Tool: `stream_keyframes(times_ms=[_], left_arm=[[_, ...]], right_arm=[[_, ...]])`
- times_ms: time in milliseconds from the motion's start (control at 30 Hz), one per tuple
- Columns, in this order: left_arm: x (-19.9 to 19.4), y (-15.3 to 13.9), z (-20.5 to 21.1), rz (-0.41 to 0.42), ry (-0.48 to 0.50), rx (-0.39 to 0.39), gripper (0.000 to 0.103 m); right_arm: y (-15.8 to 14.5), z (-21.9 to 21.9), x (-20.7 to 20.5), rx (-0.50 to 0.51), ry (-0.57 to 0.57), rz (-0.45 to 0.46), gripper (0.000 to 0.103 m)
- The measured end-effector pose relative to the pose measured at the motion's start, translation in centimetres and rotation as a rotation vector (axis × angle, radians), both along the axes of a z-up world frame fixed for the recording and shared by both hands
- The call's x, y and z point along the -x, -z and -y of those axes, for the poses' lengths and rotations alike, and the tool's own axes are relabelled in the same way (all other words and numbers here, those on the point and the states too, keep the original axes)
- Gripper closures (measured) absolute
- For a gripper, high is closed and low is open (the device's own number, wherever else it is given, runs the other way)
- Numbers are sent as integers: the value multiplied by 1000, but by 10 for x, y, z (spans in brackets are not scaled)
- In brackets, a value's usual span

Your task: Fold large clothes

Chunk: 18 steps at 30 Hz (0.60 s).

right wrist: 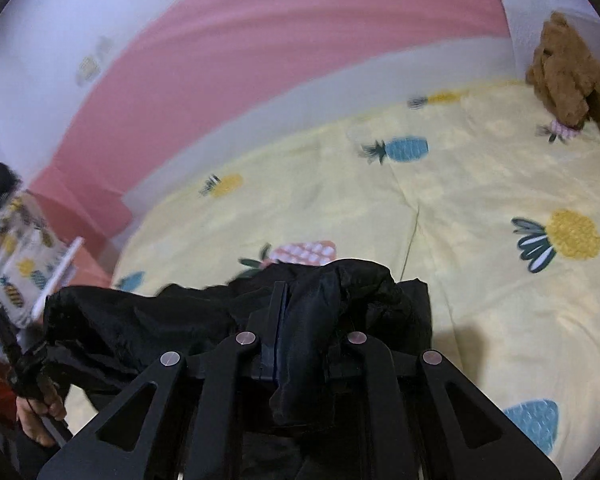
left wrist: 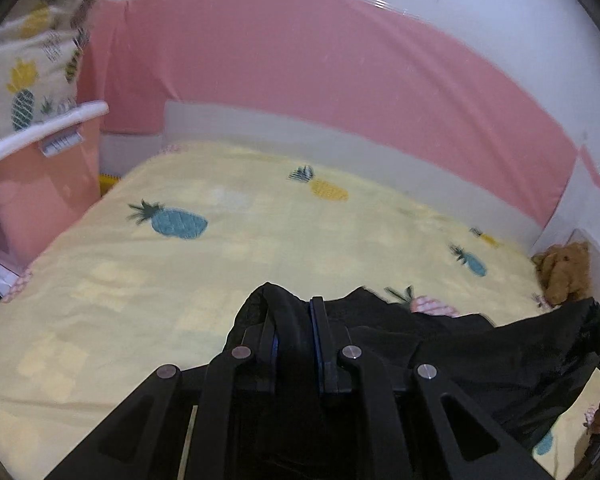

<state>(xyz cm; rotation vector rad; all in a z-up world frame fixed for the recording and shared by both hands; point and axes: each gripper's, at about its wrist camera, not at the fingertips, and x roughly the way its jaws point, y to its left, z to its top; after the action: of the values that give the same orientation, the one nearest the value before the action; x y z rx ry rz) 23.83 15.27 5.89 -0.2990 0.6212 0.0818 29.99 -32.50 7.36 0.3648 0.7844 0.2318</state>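
A large black garment [left wrist: 480, 360] hangs stretched between my two grippers, above a yellow pineapple-print bed sheet [left wrist: 220, 272]. My left gripper [left wrist: 296, 320] is shut on a bunched edge of the cloth, which loops over its left finger. From there the garment runs off to the right. In the right wrist view the same garment [right wrist: 140, 320] spreads to the left. My right gripper [right wrist: 300, 300] is shut on a thick fold of it. That fold drapes over and hides the right finger.
A brown teddy bear [right wrist: 568, 76] sits in the bed's far corner [left wrist: 568, 272]. Pink padding [left wrist: 300, 80] lines the wall behind the bed. A pineapple-print pillow [left wrist: 32, 72] rests on a white rail at the left. A hand [right wrist: 40, 412] holds the other gripper's handle.
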Motion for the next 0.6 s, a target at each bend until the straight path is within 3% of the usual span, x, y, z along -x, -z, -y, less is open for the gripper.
stream_keyframes(times_ms=[167,333,467,600], left_arm=[[-52,51,0,-100,0,-1,88],[-73,81,2,-99,0,-4,85],[-78,86,1,-73,1,7,84],[-78,72,-1,-70,6,25,78]], right_arm=[[51,-1,-41,5,5,-94,88],[82,0,-56,-16,0,-108,87],[87,1,-61,-48,1,-109,85],[68,5,-60,-65,0,-96,80]])
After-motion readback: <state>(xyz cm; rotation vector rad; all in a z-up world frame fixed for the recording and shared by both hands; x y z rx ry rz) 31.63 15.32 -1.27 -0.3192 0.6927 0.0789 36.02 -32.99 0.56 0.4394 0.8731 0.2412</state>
